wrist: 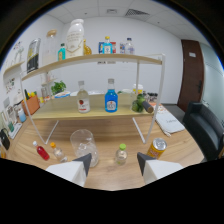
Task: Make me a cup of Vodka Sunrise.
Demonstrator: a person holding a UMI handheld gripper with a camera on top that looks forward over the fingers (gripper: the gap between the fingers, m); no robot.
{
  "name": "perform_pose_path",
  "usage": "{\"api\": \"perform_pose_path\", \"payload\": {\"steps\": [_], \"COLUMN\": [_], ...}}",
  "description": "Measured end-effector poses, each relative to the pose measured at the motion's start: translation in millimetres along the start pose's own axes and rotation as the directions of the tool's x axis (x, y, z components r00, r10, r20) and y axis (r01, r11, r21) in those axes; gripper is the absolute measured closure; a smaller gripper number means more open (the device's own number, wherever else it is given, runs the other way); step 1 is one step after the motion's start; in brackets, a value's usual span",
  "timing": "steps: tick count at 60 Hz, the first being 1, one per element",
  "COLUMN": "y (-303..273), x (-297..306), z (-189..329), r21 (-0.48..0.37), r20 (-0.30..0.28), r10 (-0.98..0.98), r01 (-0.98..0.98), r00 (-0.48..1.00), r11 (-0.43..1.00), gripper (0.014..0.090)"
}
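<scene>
The white two-finger gripper [114,162] stood released, its dark-tipped fingers [85,162] spread apart and grasping nothing, hovering above the front part of the wooden bench [107,174].

The clear, round drinking glass [83,144] stood upright on the bench just ahead of the left finger, apart from it. It appeared empty, thin-walled and smooth; it was judged light, rigid, breakable and liable to slip under hard pads, so a grip across the mid-wall, below the rim, would suit it best.

A small clear bottle with a pale green cap [120,154] stood between and just beyond the fingers. A yellow metal drinks can [156,148] stood near the right finger, judged stiff if full but easily dented. A small bottle of red liquid [41,150] and a smaller one with an orange top [57,151] lay or leaned towards the left edge of the bench; their exact attitude could not be settled.

On the lower board of the white-framed wooden shelf [126,114] stood a clear glass bottle with a red label [83,98], possibly the vodka, though the label could not be read, and a bottle of blue liquid [111,98]. Both were judged heavy and smooth, best taken around the body rather than the narrow neck. Further bottles stood on the upper board.
</scene>
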Motion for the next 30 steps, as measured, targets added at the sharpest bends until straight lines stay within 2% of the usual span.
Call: {"api": "perform_pose_path", "payload": {"steps": [11, 30], "y": [0.6, 1.6], "x": [-36.6, -76.5], "z": [-31.8, -44.3], "r21": [-0.026, -0.042], "r20": [0.027, 0.042], "r10": [-0.03, -0.045], "r01": [0.031, 0.047], "r00": [0.999, 0.998], "r11": [0.999, 0.998], "gripper": [0.0188, 0.019]}}
